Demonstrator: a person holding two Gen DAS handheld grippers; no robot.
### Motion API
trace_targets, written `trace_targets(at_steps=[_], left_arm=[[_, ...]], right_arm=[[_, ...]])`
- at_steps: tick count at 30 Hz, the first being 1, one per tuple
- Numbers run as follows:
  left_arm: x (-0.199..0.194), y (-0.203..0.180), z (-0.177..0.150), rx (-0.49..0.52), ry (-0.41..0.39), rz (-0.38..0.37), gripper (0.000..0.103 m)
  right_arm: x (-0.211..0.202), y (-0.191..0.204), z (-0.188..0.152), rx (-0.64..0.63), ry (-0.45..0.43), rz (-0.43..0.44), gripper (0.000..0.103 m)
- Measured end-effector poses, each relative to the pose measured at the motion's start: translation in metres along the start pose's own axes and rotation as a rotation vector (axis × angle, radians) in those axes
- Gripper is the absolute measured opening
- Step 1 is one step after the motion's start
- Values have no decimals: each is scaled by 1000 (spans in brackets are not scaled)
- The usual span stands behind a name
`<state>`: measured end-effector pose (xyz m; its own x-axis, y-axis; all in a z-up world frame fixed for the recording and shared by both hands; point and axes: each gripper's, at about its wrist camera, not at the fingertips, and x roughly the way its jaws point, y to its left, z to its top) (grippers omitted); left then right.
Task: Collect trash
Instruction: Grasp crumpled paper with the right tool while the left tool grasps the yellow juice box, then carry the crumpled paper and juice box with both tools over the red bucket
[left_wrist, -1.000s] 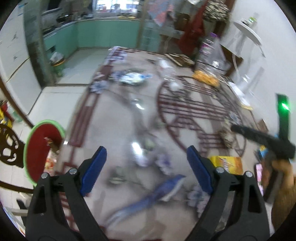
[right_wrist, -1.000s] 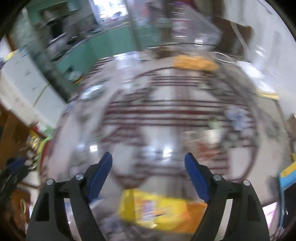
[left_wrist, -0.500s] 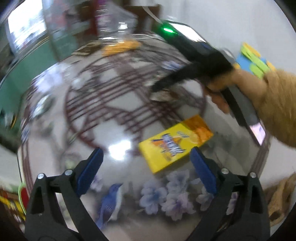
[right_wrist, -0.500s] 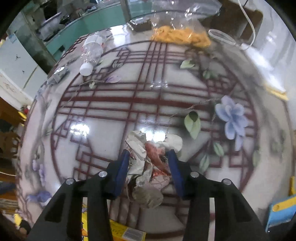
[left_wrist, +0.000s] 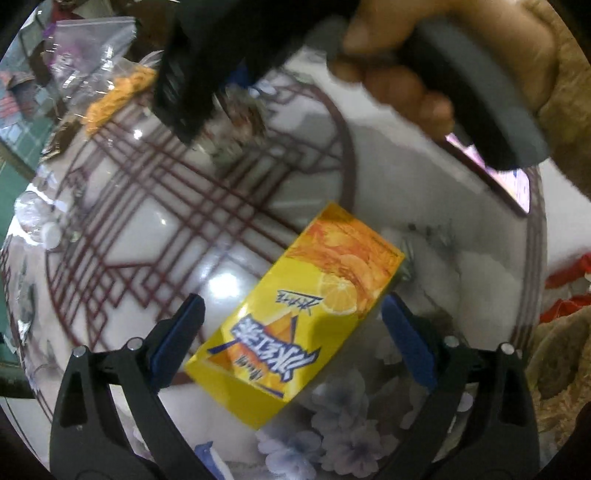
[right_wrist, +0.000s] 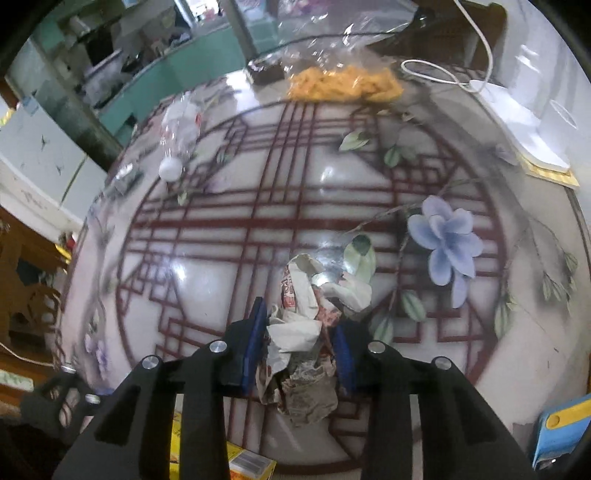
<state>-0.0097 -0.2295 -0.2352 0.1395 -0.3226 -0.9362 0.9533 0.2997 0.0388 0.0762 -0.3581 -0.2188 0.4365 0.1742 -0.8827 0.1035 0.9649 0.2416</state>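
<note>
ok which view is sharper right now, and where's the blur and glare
The right wrist view is sharper: the crumpled wrapper between the closing right gripper is crisp, with soft glare patches on the glossy table. The left wrist view is softer: the hand at the top is smeared by motion, the yellow box is slightly blurred, and a bright reflection sits left of it. Both views bend at the edges.
</note>
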Motion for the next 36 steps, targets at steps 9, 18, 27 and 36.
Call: trace_targets(at_steps=[9,18,27,36], left_arm=[[-12,0,-13,-89,-74,-15,63],[-83,47,-29,-448,-209,173,63],[-149,89,-64,-702,-315,297,63],[-175,103,-104,-791,-341,381,63]], right_arm=[[-27,3,-8,91,-76,20,33],[-59,40,-9,76,-157,54,34],[-86,86,-8,-10,-231,65,34],[-88,129,-15,-82,-228,97,34]])
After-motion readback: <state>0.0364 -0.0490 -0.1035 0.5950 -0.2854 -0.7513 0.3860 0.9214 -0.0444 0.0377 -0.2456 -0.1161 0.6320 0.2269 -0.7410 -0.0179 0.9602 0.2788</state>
